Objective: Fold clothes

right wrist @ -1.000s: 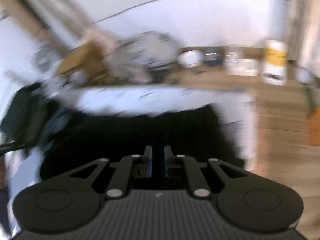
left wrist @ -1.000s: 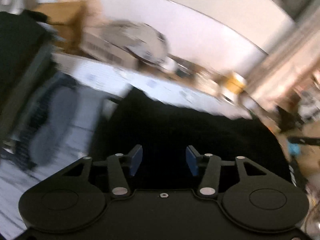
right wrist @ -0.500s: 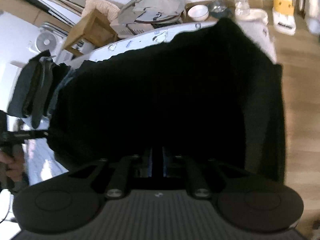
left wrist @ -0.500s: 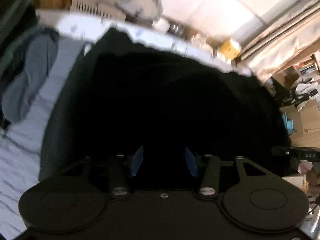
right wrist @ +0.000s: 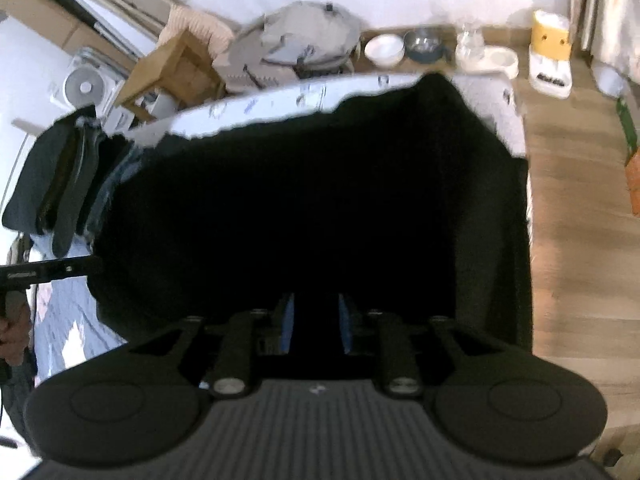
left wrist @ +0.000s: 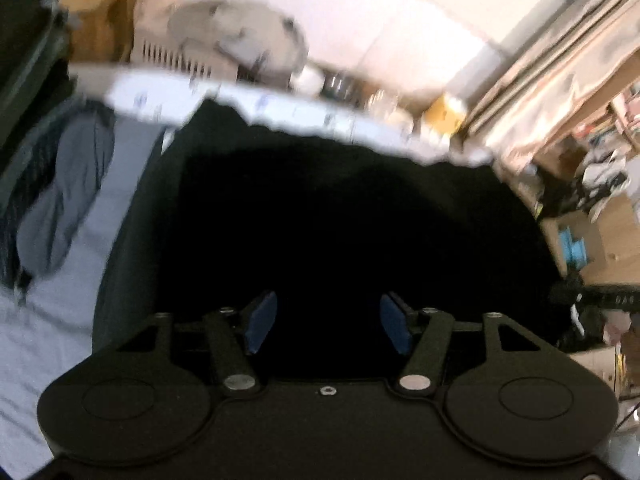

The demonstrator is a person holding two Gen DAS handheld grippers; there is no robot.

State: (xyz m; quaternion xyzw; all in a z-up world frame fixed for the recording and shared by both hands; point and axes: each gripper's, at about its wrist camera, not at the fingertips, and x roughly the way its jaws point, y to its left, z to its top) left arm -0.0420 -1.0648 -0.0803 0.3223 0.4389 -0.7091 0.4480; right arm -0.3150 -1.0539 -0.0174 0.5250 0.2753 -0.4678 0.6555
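Dark clothes [left wrist: 52, 184] lie piled at the bed's left edge, while the black garment [left wrist: 340, 232] spreads flat over the pale bed [left wrist: 48, 320], seemingly not yet folded. Left hand-held gripper [left wrist: 327, 322] hovers over it, jaws wide and empty; right hand-held gripper [right wrist: 315, 322] is parted narrowly, holding nothing visible. Only the right view shows bowls [right wrist: 384, 50] and wooden floor [right wrist: 580, 240].
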